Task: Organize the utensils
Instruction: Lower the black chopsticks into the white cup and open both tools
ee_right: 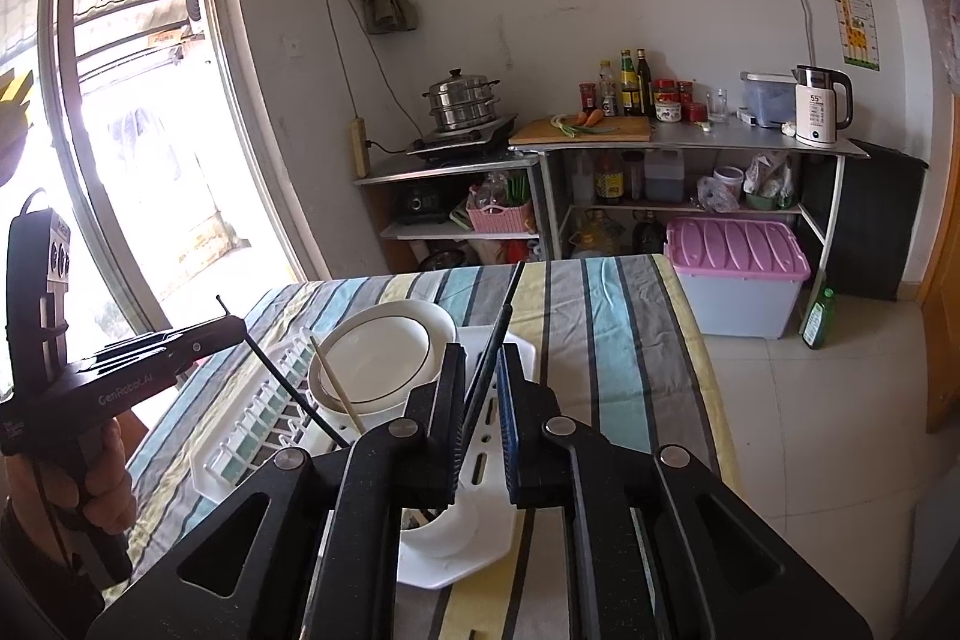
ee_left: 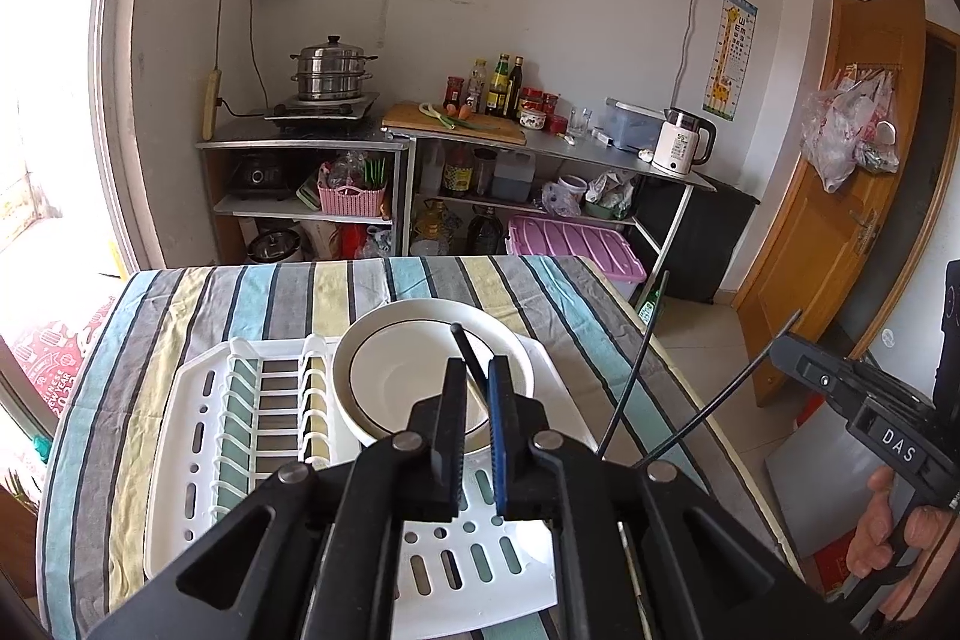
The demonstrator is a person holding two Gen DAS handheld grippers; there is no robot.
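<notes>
My left gripper (ee_left: 478, 370) is shut on a black chopstick (ee_left: 467, 352) above the white bowl (ee_left: 384, 376) that sits in the white dish rack (ee_left: 198, 436). My right gripper (ee_right: 483, 361) is shut on two black chopsticks (ee_right: 501, 334) that point up and away over the rack (ee_right: 228, 454). A white cylindrical utensil cup (ee_right: 444, 532) stands at the rack's near end below the right gripper. A wooden chopstick (ee_right: 339, 382) leans on the bowl (ee_right: 384, 358). The left gripper (ee_right: 237, 325) and its chopstick (ee_right: 288, 388) show in the right wrist view; the right gripper (ee_left: 780, 349) and its chopsticks (ee_left: 636, 370) show in the left wrist view.
The rack stands on a table with a striped cloth (ee_left: 180, 304). Behind the table are metal shelves with a steamer pot (ee_left: 333, 67), bottles (ee_left: 498, 85), a cutting board (ee_left: 456, 121) and a kettle (ee_left: 681, 142). A pink-lidded bin (ee_right: 735, 274) and a green bottle (ee_right: 819, 319) are on the floor.
</notes>
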